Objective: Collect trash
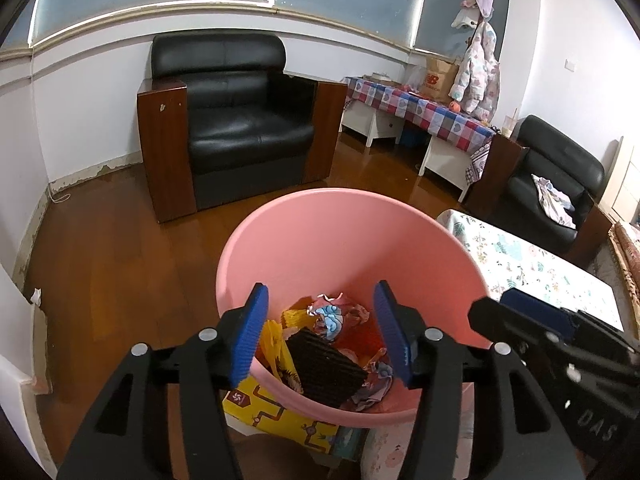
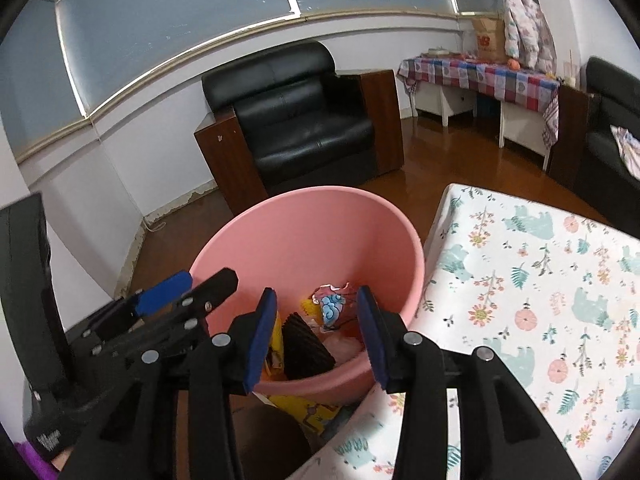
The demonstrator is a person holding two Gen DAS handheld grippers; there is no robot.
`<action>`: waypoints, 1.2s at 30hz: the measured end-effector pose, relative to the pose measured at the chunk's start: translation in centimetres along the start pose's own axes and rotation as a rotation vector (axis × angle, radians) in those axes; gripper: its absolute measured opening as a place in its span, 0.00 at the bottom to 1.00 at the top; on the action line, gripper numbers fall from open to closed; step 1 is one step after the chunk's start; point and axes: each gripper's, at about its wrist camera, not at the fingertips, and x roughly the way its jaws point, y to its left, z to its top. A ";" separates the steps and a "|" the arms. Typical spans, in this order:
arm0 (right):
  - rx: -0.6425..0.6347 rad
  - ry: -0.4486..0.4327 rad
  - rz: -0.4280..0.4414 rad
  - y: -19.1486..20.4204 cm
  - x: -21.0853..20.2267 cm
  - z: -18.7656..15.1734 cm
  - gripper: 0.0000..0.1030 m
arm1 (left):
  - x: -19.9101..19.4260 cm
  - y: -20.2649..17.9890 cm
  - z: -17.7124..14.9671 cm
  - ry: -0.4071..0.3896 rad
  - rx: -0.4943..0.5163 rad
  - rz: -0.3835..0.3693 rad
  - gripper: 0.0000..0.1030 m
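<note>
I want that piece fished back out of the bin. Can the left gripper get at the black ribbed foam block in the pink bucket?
Probably yes: the left gripper hangs open above the pink plastic bucket, and the black ribbed foam block lies on top of the crumpled wrappers, uncovered.

Both our claws hang spread over the round pink plastic bin (image 1: 304, 248); its mouth lies unobstructed above crumpled wrappers (image 1: 332, 320). The floral-cloth worktop (image 2: 540, 272) crowds its right side, and bare wooden floor (image 1: 112, 264) spreads left.
</note>
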 end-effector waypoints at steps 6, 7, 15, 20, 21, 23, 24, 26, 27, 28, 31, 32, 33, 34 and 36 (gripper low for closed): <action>-0.026 -0.029 -0.017 0.0 -2.2 -1.3 0.43 | -0.8 -1.0 0.0 -0.008 0.022 -0.007 0.54; -0.028 -0.034 -0.021 0.0 -2.5 -1.4 0.43 | -1.0 -1.3 0.1 -0.010 0.025 -0.009 0.54; -0.027 -0.067 -0.049 -1.2 -5.5 -2.7 0.46 | -2.6 -3.1 0.2 -0.022 0.052 -0.025 0.54; -0.008 -0.091 -0.064 -2.1 -7.4 -3.2 0.46 | -3.5 -4.3 0.1 -0.022 0.060 -0.036 0.54; -0.008 -0.096 -0.067 -2.3 -7.8 -3.3 0.46 | -3.8 -4.6 0.1 -0.026 0.065 -0.036 0.54; -0.011 -0.107 -0.078 -2.5 -8.4 -3.5 0.46 | -4.2 -5.0 0.0 -0.034 0.073 -0.034 0.54; -0.012 -0.112 -0.082 -2.7 -8.7 -3.6 0.46 | -4.3 -5.3 0.0 -0.038 0.076 -0.029 0.54; -0.008 -0.118 -0.089 -2.9 -9.2 -3.8 0.46 | -4.5 -5.7 0.0 -0.039 0.078 -0.026 0.54; -0.006 -0.119 -0.092 -3.1 -9.4 -3.9 0.46 | -4.5 -5.7 0.0 -0.037 0.076 -0.029 0.54; -0.003 -0.123 -0.093 -3.3 -9.8 -4.0 0.46 | -4.6 -5.8 0.0 -0.034 0.075 -0.032 0.54; 0.002 -0.131 -0.102 -3.5 -10.4 -4.2 0.46 | -5.2 -6.8 -0.1 -0.038 0.091 -0.034 0.54; 0.005 -0.134 -0.106 -3.7 -10.7 -4.4 0.46 | -5.4 -7.2 -0.2 -0.041 0.100 -0.035 0.54; 0.010 -0.136 -0.111 -3.9 -11.0 -4.5 0.46 | -5.6 -7.5 -0.3 -0.044 0.106 -0.036 0.54; 0.014 -0.136 -0.113 -4.0 -11.2 -4.6 0.46 | -5.8 -7.9 -0.4 -0.044 0.115 -0.038 0.54; 0.025 -0.136 -0.122 -4.3 -11.6 -4.8 0.46 | -6.2 -8.7 -0.6 -0.049 0.131 -0.040 0.54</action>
